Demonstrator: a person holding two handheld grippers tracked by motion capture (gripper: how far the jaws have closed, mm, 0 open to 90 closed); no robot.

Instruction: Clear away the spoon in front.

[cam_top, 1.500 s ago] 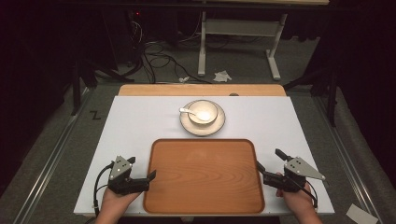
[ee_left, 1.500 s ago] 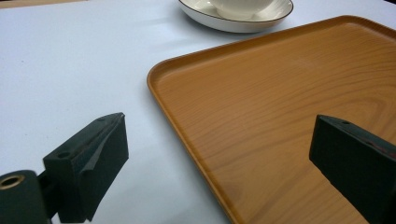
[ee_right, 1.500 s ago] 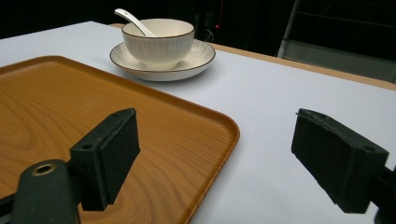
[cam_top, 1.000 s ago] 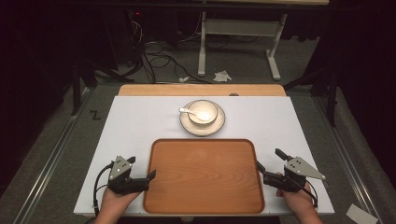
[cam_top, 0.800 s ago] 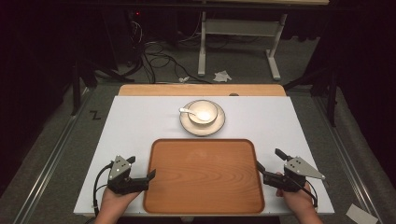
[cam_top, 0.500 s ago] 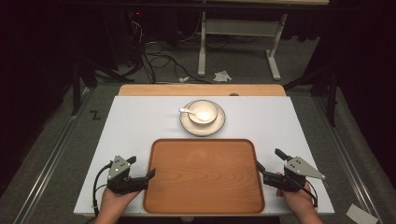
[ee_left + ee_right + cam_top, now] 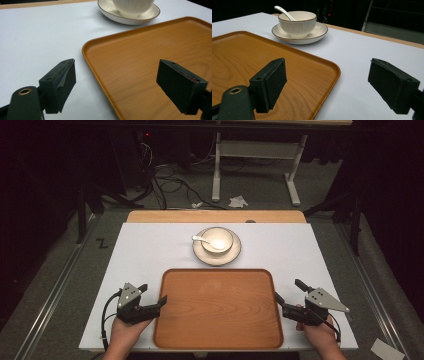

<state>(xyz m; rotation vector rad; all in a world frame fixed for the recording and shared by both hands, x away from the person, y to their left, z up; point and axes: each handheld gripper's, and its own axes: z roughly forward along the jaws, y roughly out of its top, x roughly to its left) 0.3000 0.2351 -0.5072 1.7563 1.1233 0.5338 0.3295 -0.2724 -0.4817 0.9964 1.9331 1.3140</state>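
High view overhead, facing forward-down; both claw views low, close (sharing tray (image 7: pixel 218 307) edge, bowl (image 7: pixel 297 23)).

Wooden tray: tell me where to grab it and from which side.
Take the wooden tray by its raised rim at the two short edges, one claw from each side. The left claw and right claw already straddle those edges, open; the left one's jaws have just been closing. The low lip probably suits a pinch.
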